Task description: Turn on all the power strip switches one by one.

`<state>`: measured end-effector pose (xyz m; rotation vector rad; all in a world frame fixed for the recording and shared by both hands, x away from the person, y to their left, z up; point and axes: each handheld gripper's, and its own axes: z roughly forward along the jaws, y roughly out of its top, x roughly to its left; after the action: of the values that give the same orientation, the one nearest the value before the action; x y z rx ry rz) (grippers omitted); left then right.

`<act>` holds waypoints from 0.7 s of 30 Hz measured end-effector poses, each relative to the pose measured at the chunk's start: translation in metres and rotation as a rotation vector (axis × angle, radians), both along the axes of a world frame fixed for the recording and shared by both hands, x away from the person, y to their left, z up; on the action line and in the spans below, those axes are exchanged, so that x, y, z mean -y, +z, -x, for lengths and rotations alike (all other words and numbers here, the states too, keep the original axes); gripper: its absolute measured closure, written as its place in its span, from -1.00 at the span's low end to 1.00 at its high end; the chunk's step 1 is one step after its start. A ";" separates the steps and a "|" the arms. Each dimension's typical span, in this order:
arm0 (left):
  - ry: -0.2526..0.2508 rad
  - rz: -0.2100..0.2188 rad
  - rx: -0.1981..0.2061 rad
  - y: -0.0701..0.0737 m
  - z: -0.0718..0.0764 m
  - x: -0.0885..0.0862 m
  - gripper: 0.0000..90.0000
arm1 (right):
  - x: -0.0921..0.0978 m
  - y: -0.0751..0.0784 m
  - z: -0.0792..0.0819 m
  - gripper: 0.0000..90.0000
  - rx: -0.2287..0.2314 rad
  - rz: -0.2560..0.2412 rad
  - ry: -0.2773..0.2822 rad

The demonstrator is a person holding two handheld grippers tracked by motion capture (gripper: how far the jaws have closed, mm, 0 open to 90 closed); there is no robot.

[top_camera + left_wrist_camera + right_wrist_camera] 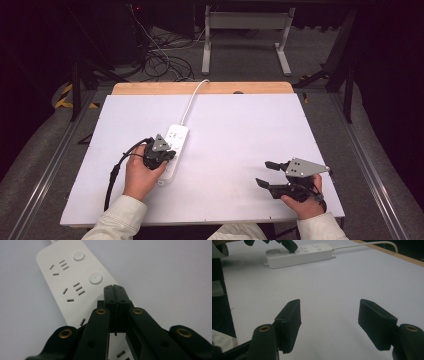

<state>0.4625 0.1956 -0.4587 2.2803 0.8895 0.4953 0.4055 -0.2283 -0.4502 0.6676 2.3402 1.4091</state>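
White power strip (172, 150) lies flat on the white worktop (240, 140), left of centre, long axis running roughly front-to-back w/ a slight tilt. Its white cord (192, 100) leaves the far end and runs up over the wooden back edge (200, 88) of the worktop.

Left tool (170, 152) is over the near half of the strip, held by the person's left hand (142, 172); black cable (115, 170) trails off to the left. In the left gripper view its jaws are pressed together, nothing between them, tips (115, 288) resting on or just above the strip's top face, beside the round button (95, 278) nearest them. A 2nd round button (79, 256) sits farther along, w/ socket slots (72, 291) next to each. Can't tell if the tips actually touch the strip.

Right tool (265, 172) is well apart from the strip, near the front right of the worktop, held by the right hand (302, 197), grey plate (302, 167) on top. Its jaws stand wide apart, empty, bare worktop between them in the right gripper view; fingertips (289, 317) low over the surface. That view also shows the strip (299, 256) farther off w/ the left tool on it.

No containers on the worktop.
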 end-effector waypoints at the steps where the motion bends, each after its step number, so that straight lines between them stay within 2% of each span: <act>1: -0.001 0.003 -0.001 0.000 0.000 0.000 1.00 | 0.000 0.000 0.000 -0.21 -0.001 0.000 0.000; 5: -0.012 0.008 -0.012 0.000 0.001 0.000 1.00 | 0.000 0.000 0.000 -0.21 -0.001 0.000 0.000; 6: -0.009 0.005 -0.003 -0.001 0.002 0.000 1.00 | 0.000 0.000 0.000 -0.21 -0.001 0.002 0.000; 11: -0.005 0.033 -0.018 -0.002 0.000 -0.003 1.00 | -0.001 0.000 0.001 -0.21 0.000 0.000 0.002; 18: -0.013 -0.001 -0.022 0.000 -0.001 0.000 1.00 | -0.001 0.000 0.001 -0.21 0.000 0.001 0.002; 19: -0.027 -0.014 0.010 0.001 0.000 -0.001 1.00 | -0.001 0.000 0.001 -0.21 -0.001 0.000 0.001; 21: -0.027 0.002 0.021 0.003 0.000 -0.002 1.00 | 0.000 0.000 0.000 -0.21 -0.001 -0.002 -0.001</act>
<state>0.4620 0.1976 -0.4558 2.2782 0.8479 0.5054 0.4053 -0.2282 -0.4502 0.6698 2.3398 1.4112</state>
